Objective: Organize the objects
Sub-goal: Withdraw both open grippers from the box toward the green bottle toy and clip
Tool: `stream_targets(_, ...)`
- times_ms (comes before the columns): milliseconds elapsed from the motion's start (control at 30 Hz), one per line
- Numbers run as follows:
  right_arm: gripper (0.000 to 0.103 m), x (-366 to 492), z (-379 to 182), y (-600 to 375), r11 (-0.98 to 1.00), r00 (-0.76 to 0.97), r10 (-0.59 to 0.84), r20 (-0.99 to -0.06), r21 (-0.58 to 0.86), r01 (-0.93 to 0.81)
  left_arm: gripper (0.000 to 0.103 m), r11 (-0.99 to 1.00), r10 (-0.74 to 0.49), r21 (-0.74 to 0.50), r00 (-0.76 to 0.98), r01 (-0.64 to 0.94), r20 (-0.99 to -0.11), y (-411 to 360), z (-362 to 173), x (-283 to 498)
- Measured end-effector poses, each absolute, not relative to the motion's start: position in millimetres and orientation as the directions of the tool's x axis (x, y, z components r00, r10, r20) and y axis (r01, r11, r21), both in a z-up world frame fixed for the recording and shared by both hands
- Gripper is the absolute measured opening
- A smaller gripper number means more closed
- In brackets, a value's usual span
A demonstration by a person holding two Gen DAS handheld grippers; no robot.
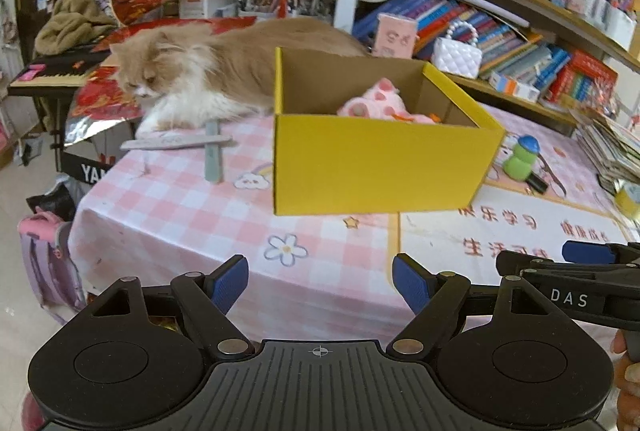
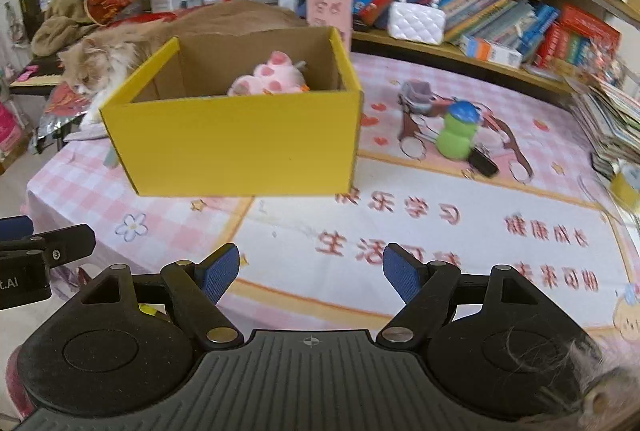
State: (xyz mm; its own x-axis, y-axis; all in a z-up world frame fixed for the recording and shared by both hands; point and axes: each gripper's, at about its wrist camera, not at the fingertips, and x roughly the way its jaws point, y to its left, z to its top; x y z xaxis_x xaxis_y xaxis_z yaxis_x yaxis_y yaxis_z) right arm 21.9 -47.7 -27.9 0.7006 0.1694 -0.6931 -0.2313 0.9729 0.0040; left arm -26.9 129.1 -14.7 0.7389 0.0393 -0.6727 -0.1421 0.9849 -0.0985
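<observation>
A long-haired cat (image 1: pixel 192 79) is lying along the table's far edge, its hindquarters hidden behind the yellow cardboard box (image 1: pixel 372 167). The box is sitting mid-table, holding a pink plush toy (image 2: pixel 272 77) partly concealed by the front wall. A green bottle-shaped toy (image 2: pixel 456 135) is standing right of the box; the strapped item behind it is hard to identify. The left gripper (image 1: pixel 319 285) and right gripper (image 2: pixel 311 273) are hovering over the near edge, jaws spread, holding nothing.
</observation>
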Motion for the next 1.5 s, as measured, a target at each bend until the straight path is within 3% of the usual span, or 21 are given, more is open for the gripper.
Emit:
stream_targets(900,0.077,40.6,-30.1,-176.4,0.997,0.697,-0.056,-0.715,-0.001,0.079,0.082,0.985,-0.172,-0.101,0.717,0.141,-0.676,11.1,-15.7,47.3)
stream_targets(1500,0.077,126.0,-23.2,-247.7,0.999,0.710,-0.017,-0.704,0.023,0.047,0.082,0.983,-0.169,-0.070,0.709,0.167,-0.685,-70.2,-16.6,114.1)
